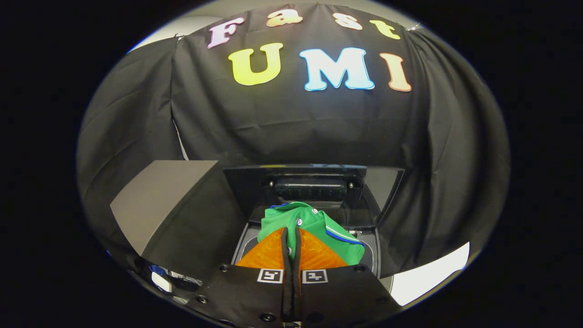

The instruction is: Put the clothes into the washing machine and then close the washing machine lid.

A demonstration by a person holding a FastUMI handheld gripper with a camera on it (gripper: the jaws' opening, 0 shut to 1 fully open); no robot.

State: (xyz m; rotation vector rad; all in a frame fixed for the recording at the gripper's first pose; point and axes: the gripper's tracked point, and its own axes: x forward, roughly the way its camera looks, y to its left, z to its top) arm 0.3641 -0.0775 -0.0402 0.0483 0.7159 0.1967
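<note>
**Shirt held over the open washer**

Clearly pinched together, the gripper [291, 237] has its fingers closed on a green polo shirt with white buttons and blue-trimmed cuffs [314, 223], hanging over the dark top-loading washing machine [371, 255], whose raised black lid [314, 182] stands just beyond. Released now, a sleeve may drape over the rim and block the lid. No brand or label is readable.

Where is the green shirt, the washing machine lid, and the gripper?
green shirt [314, 223]: gripper view, on its collar area.
washing machine lid [246, 187]: gripper view, on its raised inner face.
gripper [291, 237]: gripper view, between its fingertips.
</note>
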